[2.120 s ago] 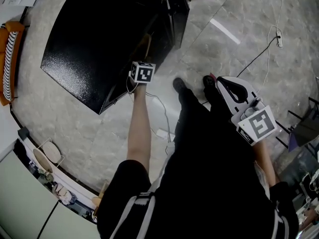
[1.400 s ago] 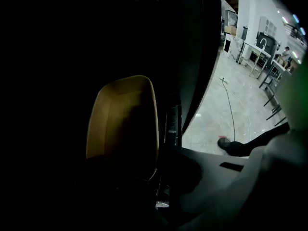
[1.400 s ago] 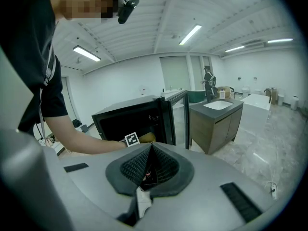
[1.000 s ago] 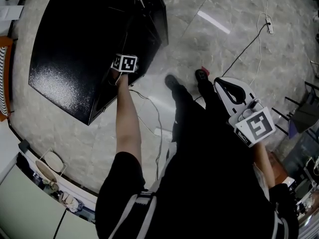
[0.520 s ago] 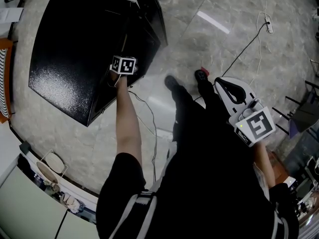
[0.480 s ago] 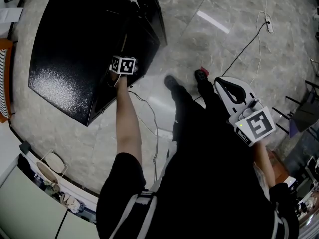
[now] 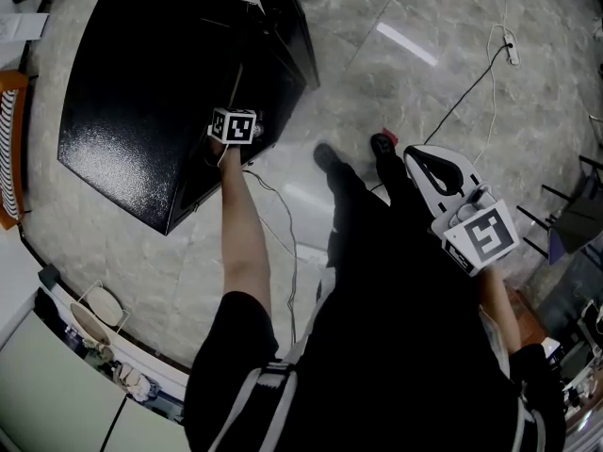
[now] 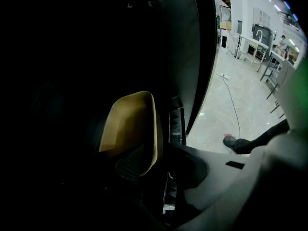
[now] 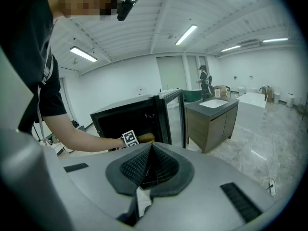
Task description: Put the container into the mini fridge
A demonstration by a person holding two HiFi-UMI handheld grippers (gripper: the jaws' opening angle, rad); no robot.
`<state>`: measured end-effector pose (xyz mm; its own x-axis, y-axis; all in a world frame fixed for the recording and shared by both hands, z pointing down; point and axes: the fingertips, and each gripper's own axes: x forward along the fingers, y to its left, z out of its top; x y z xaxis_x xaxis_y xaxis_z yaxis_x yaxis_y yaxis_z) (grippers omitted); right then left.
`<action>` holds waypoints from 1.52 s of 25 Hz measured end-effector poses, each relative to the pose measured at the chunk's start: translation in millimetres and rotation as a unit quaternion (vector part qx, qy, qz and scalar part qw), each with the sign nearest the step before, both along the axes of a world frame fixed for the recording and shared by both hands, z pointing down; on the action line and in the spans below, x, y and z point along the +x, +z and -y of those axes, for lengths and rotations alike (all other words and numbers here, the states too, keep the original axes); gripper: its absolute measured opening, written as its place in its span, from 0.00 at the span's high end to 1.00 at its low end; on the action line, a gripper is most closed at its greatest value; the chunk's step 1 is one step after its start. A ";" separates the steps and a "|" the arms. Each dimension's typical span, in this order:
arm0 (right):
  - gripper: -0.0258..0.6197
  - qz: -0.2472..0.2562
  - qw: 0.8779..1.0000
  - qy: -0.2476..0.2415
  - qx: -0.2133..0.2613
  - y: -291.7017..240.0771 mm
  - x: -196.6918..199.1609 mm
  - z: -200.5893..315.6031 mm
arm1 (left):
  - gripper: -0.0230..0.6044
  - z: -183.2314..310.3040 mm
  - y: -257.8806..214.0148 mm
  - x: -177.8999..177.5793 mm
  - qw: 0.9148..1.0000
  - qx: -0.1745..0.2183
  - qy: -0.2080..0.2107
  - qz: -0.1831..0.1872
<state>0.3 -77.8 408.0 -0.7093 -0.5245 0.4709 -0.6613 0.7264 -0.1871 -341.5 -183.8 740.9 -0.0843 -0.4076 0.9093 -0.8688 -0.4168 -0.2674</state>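
The tan container (image 8: pixel 132 126) sits inside the dark mini fridge (image 7: pixel 141 102), whose door (image 7: pixel 287 22) stands open. The left gripper (image 8: pixel 161 165) has just been opening its jaws. They stand apart with the container's near wall between them, not pinched. Its cube (image 7: pixel 234 125) bears black-and-white square markers. The left arm (image 7: pixel 247 243) stretches straight out to the fridge's opening. The right gripper (image 9: pixel 149 170), jaws together and empty, hangs back at the person's side, facing the fridge.
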 end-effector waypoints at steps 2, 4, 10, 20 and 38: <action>0.93 0.003 1.000 -0.004 0.003 -1.1 -1.0 0.0 | 0.73 -0.9 -1.5 0.0 1.000 0.003 -0.002 -0.006; 0.93 0.006 1.000 -0.006 0.006 -2.4 -1.5 0.7 | 0.73 -1.5 -5.1 -1.4 1.000 0.008 -0.004 -0.006; 0.93 0.017 1.000 -0.013 0.015 -7.5 0.2 3.3 | 0.73 -5.8 -20.0 -4.4 1.000 0.020 -0.010 0.007; 0.93 0.045 0.997 -0.044 0.037 -24.7 8.6 9.6 | 0.74 -22.7 -54.9 8.9 0.999 0.038 -0.020 0.012; 0.93 0.120 0.985 -0.110 0.063 -51.0 65.2 22.1 | 0.91 -77.9 -123.6 98.9 0.996 0.072 -0.049 0.000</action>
<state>65.5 -99.9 357.0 -0.8949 -0.3900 0.2168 -0.4338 0.8742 -0.2179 -242.6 -105.9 617.2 -0.1305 -0.5236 0.8419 -0.9032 -0.2875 -0.3188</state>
